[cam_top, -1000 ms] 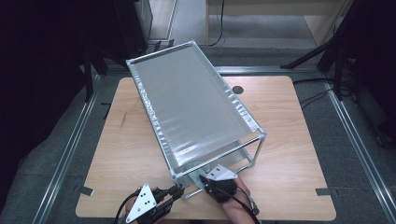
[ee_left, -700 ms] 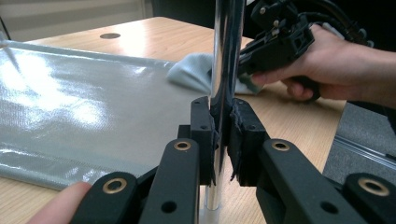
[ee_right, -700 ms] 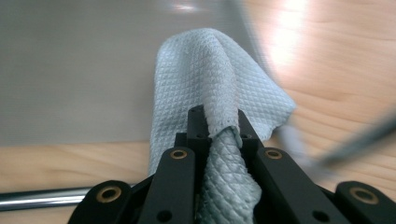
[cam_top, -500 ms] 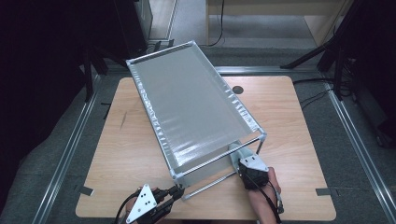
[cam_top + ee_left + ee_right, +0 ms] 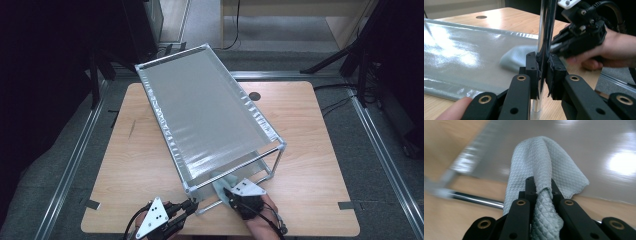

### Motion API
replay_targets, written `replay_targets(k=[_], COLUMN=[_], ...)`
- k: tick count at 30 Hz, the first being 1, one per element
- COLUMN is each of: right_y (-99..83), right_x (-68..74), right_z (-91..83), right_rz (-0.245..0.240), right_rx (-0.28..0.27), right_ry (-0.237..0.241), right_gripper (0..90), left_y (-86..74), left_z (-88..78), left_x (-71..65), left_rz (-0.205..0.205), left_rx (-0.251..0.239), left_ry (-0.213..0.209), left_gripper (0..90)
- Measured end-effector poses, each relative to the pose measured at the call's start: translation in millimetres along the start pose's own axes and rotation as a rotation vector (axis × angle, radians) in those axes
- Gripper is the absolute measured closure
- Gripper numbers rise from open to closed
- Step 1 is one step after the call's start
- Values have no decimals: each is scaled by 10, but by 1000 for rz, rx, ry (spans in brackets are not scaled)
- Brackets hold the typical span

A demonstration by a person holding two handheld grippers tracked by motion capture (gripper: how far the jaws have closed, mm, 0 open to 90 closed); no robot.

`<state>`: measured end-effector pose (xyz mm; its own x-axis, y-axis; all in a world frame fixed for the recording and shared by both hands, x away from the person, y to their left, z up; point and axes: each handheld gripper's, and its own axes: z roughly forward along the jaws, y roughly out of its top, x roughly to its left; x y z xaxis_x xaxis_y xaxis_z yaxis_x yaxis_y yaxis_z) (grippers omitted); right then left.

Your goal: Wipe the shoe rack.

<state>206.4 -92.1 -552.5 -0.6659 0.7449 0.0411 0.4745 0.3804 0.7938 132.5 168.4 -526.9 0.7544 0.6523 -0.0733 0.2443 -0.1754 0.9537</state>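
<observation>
Down at the near edge of the tabletop (image 5: 310,150), the left hand-held gripper (image 5: 543,72) is clamping the rack (image 5: 210,115) by its near chrome leg, steadying it, while the right hand-held gripper (image 5: 541,192) is pinching a cloth (image 5: 546,165), reaching under the rack, likely for wiping.

A light wooden table (image 5: 320,150) stands on grey floor (image 5: 380,165) between metal rails (image 5: 72,165), dark surroundings behind

A lab: bare wooden table (image 5: 150,150) between aluminium rails (image 5: 75,165), cables.
</observation>
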Motion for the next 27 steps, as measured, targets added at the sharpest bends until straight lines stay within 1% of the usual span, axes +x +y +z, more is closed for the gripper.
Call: replay_targets(k=[1,2,3,4,5,7,8,9,10,11,13,15,17,18,19,20,21,23,25,27], right_y=[-15,-30,-42,-60,-92,-143,-143,-214,-235,-270,-304,-311,-288,-255,-226,-156,-104,55,234,426], right_x=[-84,-165,-234,-322,-437,-597,-597,-806,-869,-967,-1086,-1195,-1252,-1274,-1277,-1259,-1237,-1158,-1061,-962], right_z=[-56,-115,-166,-239,-334,-469,-469,-625,-671,-744,-843,-967,-1083,-1172,-1228,-1315,-1362,-1473,-1554,-1600], right_rz=[0,9,25,55,66,98,98,142,161,195,239,257,279,289,296,300,292,264,224,186], right_rx=[0,0,-4,-5,-3,2,2,8,11,10,-3,-10,-29,-58,-87,-136,-163,-229,-298,-358], right_ry=[-46,-75,-94,-121,-170,-215,-215,-236,-242,-247,-251,-308,-358,-395,-406,-414,-423,-435,-432,-420], right_gripper=[843,843,844,845,844,843,843,843,843,843,846,851,852,852,852,852,852,852,851,850], left_y=[0,0,1,1,2,0,0,0,1,1,-1,-3,-4,-8,-8,-9,-10,-9,-11,-14], left_z=[0,-1,-1,-1,-2,-3,-3,-2,-1,-1,0,-2,-4,-8,-8,-15,-18,-22,-19,-15], left_x=[0,0,1,1,-1,3,3,5,3,2,-1,6,9,8,8,5,6,8,8,9], left_rz=[0,2,2,2,-1,-4,-4,-7,-5,-5,-4,-4,-5,-8,-8,-7,-6,-6,-9,-14], left_rx=[0,0,0,0,2,0,0,-1,0,0,-1,-2,-2,-5,-5,-4,-4,-1,-5,-8], left_ry=[0,0,0,0,0,-3,-3,-5,-3,-2,0,-6,-9,-9,-9,-6,-6,-7,-7,-9], left_gripper=[819,819,819,819,818,817,816,816,816,816,817,819,819,819,819,819,819,819,819,819])
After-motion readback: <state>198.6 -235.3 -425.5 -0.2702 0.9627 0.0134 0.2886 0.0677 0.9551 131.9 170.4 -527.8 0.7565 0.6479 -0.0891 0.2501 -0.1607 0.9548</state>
